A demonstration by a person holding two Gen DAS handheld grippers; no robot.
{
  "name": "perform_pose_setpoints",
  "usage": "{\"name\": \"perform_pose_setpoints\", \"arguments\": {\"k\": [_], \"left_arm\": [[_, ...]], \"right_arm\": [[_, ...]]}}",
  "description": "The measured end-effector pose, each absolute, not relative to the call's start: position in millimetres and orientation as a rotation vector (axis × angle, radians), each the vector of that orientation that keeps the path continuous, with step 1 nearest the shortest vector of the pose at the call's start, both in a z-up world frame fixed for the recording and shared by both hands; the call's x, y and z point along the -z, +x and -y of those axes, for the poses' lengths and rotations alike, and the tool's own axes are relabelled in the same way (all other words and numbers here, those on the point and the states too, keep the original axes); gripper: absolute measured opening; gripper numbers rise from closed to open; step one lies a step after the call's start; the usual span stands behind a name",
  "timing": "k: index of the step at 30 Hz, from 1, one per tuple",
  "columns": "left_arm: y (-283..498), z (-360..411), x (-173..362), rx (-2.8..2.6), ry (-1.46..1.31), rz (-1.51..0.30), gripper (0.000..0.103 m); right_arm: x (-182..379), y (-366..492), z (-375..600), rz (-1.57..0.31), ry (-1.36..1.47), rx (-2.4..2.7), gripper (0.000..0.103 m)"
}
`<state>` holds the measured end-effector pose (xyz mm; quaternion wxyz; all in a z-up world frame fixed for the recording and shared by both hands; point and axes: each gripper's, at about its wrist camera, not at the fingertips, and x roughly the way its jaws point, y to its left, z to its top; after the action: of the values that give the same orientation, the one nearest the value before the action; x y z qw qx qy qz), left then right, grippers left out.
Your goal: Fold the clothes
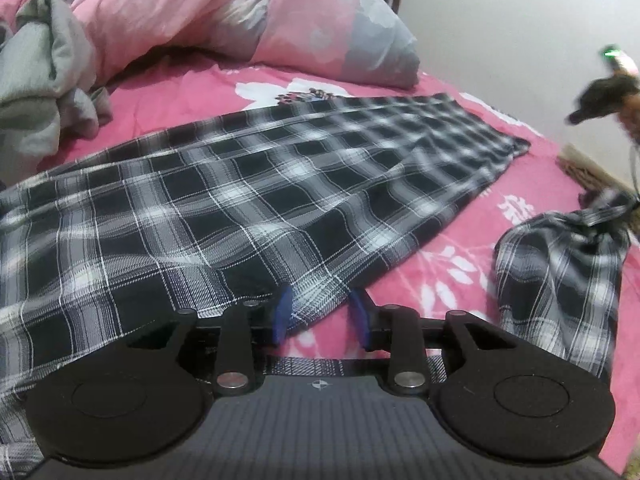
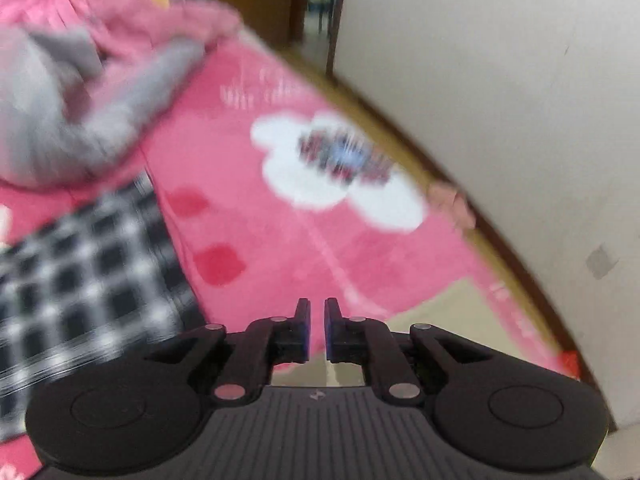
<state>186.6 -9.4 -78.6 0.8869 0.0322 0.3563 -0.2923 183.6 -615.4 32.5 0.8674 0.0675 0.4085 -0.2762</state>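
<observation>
A black-and-white plaid garment (image 1: 248, 184) is laid flat across the bed (image 1: 460, 272), which is covered by a pink floral sheet. The cloth is spread from 9 o'clock toward 2 o'clock in the left wrist view. Its near hem is seen between the blue pads of the left hand-held gripper (image 1: 322, 312), at 6 o'clock. The pads stand apart, and the cloth lies loosely between them; no pressing on it can be made out. A 2nd bunched part of plaid cloth (image 1: 560, 272) is seen at 3 o'clock, drawn up to a knot-like point at its top. A pink and grey pillow (image 1: 340, 28) lies at 12 o'clock, and a rumpled grey-green cloth (image 1: 44, 72) at 10 o'clock.

In the blurred right wrist view, the right hand-held gripper (image 2: 316, 330) is held above the bed, its jaws nearly closed with a narrow gap and nothing between them. Plaid cloth is seen at 8 o'clock there.
</observation>
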Motion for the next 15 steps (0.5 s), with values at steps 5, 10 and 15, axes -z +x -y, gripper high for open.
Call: {"name": "perform_pose_setpoints", "arguments": {"k": [5,10,15], "left_arm": [[179.6,10.1,68.6,0.573,0.029,-0.773,0.036],[154.4,-3.4,45.5,0.546,-0.019,-0.753,0.040],[120.9,-34.1,23.6,0.500,-0.059,-0.697,0.041]], "right_arm": [[-132.4,108.3,557.1,-0.637,-0.018,0.519,0.024],[-212.5,38.0,483.0,-0.343,-0.155,0.501,0.032],[-257.0,-24.0,460.8,-0.130,-0.166,0.600,0.034]]}}
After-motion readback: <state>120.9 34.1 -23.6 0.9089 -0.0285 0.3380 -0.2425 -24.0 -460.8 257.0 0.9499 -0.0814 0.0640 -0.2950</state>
